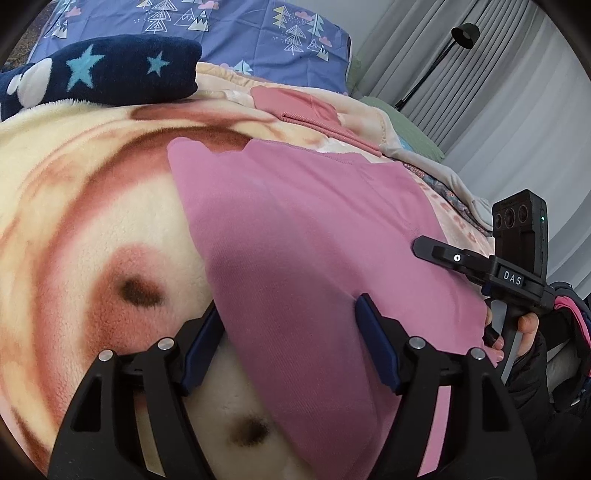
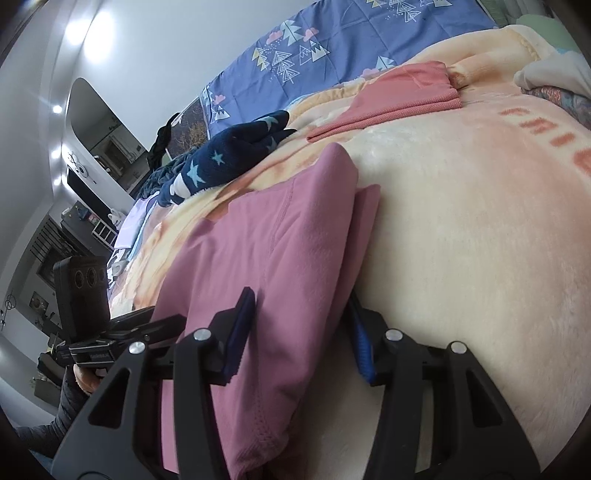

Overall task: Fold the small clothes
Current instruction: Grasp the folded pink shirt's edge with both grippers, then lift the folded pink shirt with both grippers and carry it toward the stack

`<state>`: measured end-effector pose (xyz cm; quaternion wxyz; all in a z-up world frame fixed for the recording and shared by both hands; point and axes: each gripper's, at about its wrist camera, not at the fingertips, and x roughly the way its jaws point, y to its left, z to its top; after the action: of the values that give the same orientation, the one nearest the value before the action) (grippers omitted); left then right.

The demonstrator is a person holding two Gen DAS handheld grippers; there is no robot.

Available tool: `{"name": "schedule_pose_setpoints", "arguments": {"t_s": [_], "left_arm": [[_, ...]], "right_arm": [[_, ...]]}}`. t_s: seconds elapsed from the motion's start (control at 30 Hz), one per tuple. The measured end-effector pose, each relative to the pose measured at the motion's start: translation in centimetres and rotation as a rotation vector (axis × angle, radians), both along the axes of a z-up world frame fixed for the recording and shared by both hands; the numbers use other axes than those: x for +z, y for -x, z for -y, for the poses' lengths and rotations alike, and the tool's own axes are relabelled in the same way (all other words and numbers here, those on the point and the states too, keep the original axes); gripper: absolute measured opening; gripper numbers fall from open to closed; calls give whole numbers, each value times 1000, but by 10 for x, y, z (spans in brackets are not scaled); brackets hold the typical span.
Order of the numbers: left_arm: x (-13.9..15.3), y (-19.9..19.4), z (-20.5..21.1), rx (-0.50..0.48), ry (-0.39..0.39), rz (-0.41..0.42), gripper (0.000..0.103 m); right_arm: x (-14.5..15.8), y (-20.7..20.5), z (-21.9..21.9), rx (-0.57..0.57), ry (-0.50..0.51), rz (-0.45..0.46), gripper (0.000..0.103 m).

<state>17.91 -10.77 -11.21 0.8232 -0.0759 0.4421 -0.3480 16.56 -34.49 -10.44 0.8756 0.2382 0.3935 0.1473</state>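
Note:
A pink garment lies partly folded on a cream and peach fleece blanket. It also shows in the right wrist view, with a doubled edge at its right side. My left gripper is open, its jaws straddling the garment's left edge, one finger on the blanket side, the other over the cloth. My right gripper is open around the garment's right edge. The right gripper also shows in the left wrist view, low over the cloth.
A folded salmon garment lies further back on the blanket. A navy star-patterned fleece lies at the back left. A blue patterned quilt covers the bed's head. Grey curtains and a black floor lamp stand to the right.

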Motion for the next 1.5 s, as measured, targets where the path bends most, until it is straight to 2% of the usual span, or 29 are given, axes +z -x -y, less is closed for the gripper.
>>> {"name": "schedule_pose_setpoints", "arguments": {"t_s": [0.13, 0.3, 0.4, 0.43, 0.47, 0.5, 0.53, 0.57, 0.63, 0.67, 0.73, 0.8, 0.93, 1.07, 1.23, 1.5], "left_arm": [[-1, -3, 0, -4, 12, -6, 76], [-3, -8, 12, -3, -9, 7, 80], [-2, -9, 20, -1, -29, 31, 80], [-2, -9, 19, 0, -23, 31, 77], [-1, -9, 19, 5, -16, 32, 70], [1, -9, 18, 15, -11, 37, 66], [3, -8, 16, 25, -5, 46, 54], [7, -6, 14, 37, -3, 62, 44], [20, 5, 17, 54, -40, 137, 35], [27, 12, 22, 52, -75, 184, 33], [43, 30, 33, 44, -140, 281, 31], [62, 49, 41, 34, -162, 360, 30], [99, 76, 46, 20, -141, 452, 29], [127, 97, 48, -16, -92, 501, 29], [150, 119, 68, -56, -69, 583, 29], [165, 127, 115, -159, -80, 631, 29]], "right_arm": [[0, 0, 0, 2, 2, 2, 50], [-4, -13, -7, 15, 31, -18, 52], [-4, -19, -12, 13, 48, -18, 48], [-4, -18, -12, 12, 45, -11, 42], [-3, -17, -11, 10, 37, -3, 37], [-1, -15, -11, 13, 25, 13, 27], [0, -13, -12, 17, 21, 25, 21], [4, -10, -15, 15, 45, 40, 21], [16, -2, -29, 8, 153, 72, 20], [26, 5, -40, 4, 228, 105, 20], [46, 21, -55, -5, 310, 174, 20], [64, 36, -61, -9, 311, 229, 20], [101, 69, -66, -43, 352, 325, 20], [138, 108, -54, -102, 356, 419, 20], [170, 149, -40, -173, 379, 494, 20], [186, 185, -5, -293, 431, 499, 20]]}}
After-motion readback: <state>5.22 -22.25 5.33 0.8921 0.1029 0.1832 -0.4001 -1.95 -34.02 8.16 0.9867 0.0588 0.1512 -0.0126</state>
